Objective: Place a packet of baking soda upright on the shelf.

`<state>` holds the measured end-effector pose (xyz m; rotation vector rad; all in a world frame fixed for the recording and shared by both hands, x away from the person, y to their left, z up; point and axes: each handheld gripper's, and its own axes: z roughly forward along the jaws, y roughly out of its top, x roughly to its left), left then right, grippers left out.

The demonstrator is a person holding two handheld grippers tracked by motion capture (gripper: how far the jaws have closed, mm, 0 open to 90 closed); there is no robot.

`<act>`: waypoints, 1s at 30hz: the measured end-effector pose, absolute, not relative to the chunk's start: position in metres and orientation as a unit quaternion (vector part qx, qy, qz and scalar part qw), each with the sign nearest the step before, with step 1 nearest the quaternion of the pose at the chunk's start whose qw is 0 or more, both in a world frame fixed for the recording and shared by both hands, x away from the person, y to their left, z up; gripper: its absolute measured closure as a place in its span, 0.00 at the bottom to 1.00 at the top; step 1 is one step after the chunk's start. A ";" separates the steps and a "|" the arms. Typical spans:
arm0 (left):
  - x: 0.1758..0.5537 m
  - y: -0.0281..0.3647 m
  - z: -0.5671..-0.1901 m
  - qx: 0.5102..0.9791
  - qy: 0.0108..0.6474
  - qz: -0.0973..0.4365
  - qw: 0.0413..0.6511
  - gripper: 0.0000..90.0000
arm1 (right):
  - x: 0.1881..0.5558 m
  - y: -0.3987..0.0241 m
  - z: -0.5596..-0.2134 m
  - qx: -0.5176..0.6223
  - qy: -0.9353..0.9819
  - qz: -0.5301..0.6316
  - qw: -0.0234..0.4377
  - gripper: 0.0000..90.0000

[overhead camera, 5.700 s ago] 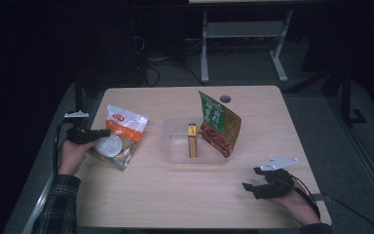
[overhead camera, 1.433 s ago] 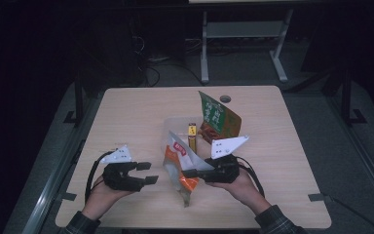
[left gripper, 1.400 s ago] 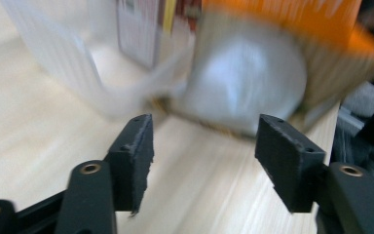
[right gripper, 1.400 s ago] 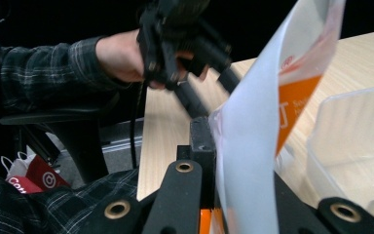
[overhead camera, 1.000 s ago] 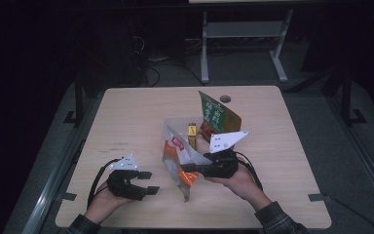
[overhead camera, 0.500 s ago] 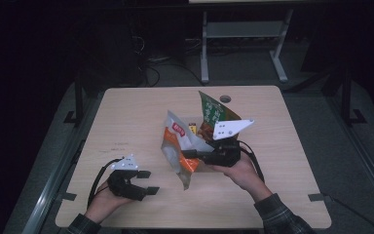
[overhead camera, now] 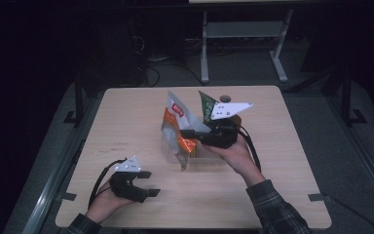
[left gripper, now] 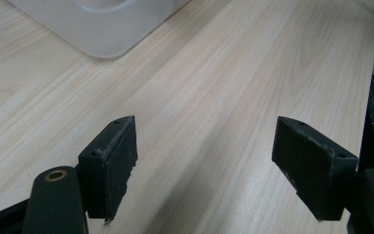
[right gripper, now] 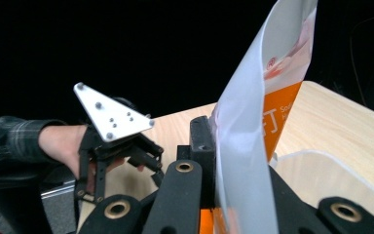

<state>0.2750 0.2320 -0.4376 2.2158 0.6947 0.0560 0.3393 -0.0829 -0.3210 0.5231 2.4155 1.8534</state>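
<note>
My right gripper (overhead camera: 189,133) is shut on the side of a white and orange snack bag (overhead camera: 174,122) and holds it upright above a clear plastic tray (overhead camera: 200,159). In the right gripper view the bag (right gripper: 253,126) stands pinched between the black jaws, with the tray rim (right gripper: 321,161) below it. A green snack bag (overhead camera: 206,103) leans behind the held one. My left gripper (overhead camera: 148,184) rests low at the table's near left; its jaws have just been opening and nothing is between them. In the left gripper view the pads (left gripper: 114,161) stand wide apart over bare wood.
The wooden table (overhead camera: 282,161) has free room on the left and right. A corner of the tray (left gripper: 97,29) lies ahead of the left gripper. The left hand with its gripper (right gripper: 117,141) is seen beyond the bag. Metal table legs (overhead camera: 204,48) stand beyond the far edge.
My right gripper has carried the snack bag up and toward the far side, over the tray. The left hand has stayed put while its jaws spread wider.
</note>
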 end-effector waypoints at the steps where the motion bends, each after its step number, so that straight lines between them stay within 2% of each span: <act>1: 0.275 0.232 -0.438 0.875 0.274 0.023 0.399 0.27 | 0.339 -0.083 -0.321 0.169 0.782 0.600 0.026 1.00; 21: 0.276 0.231 -0.439 0.881 0.269 0.028 0.388 0.27 | 0.373 -0.075 -0.327 0.191 0.774 0.602 0.053 1.00; 30: 0.275 0.230 -0.440 0.882 0.271 0.025 0.386 0.27 | 0.377 -0.079 -0.329 0.200 0.775 0.596 0.066 1.00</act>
